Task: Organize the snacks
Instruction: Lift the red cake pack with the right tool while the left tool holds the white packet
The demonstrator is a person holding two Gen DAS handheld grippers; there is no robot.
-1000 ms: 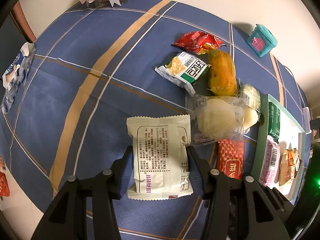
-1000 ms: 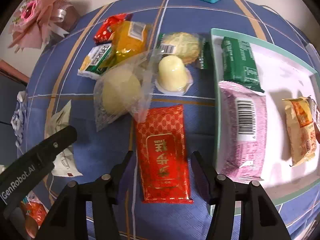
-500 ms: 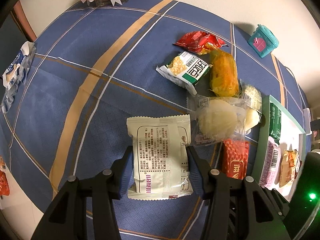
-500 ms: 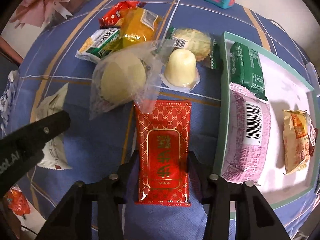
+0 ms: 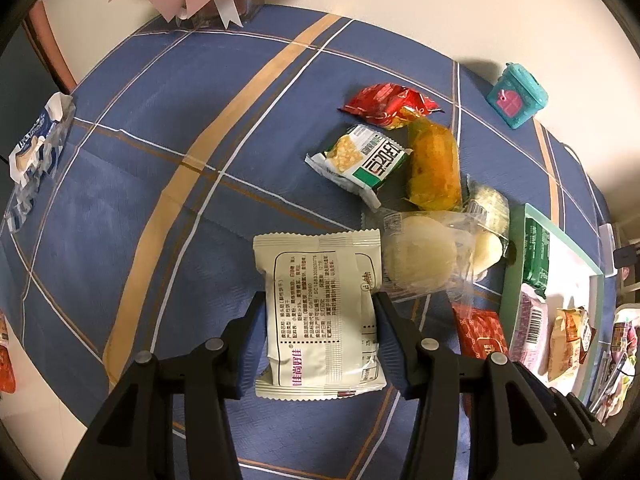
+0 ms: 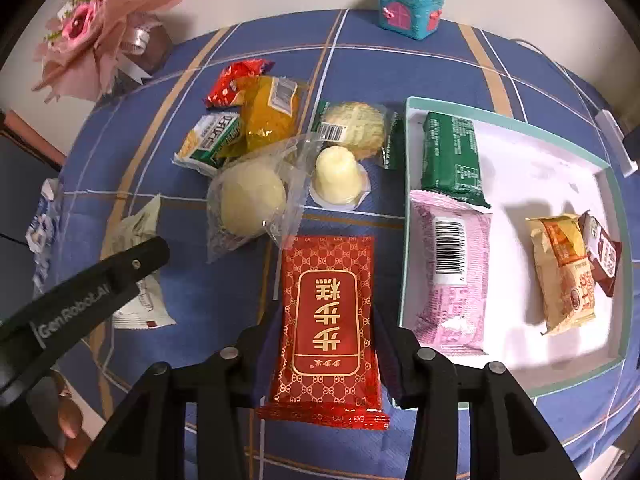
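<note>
My left gripper [image 5: 320, 300] points down at the blue checked cloth and is shut on a cream snack packet [image 5: 320, 256], pads pressed on its two long sides. Between the pads of my right gripper [image 6: 326, 312] sits a red packet with gold print [image 6: 328, 280], gripped and raised a little off the cloth. Right of it stands the white tray with a teal rim [image 6: 405, 200], which holds a green packet [image 6: 452, 156], a pink packet [image 6: 452, 272], a yellow one [image 6: 564, 264] and a brown one [image 6: 602, 252].
Loose snacks lie in a cluster behind the red packet: a bun in a clear bag [image 6: 250, 200], a jelly cup [image 6: 338, 176], a round cake [image 6: 354, 124], an orange packet [image 6: 272, 114], a green-white packet [image 6: 208, 140]. A teal toy house [image 6: 410, 8] and a bouquet [image 6: 100, 40] stand at the back.
My right gripper's jaws closed onto the red packet and rose with it, so the table looks farther away. The left gripper and its cream packet have not moved.
</note>
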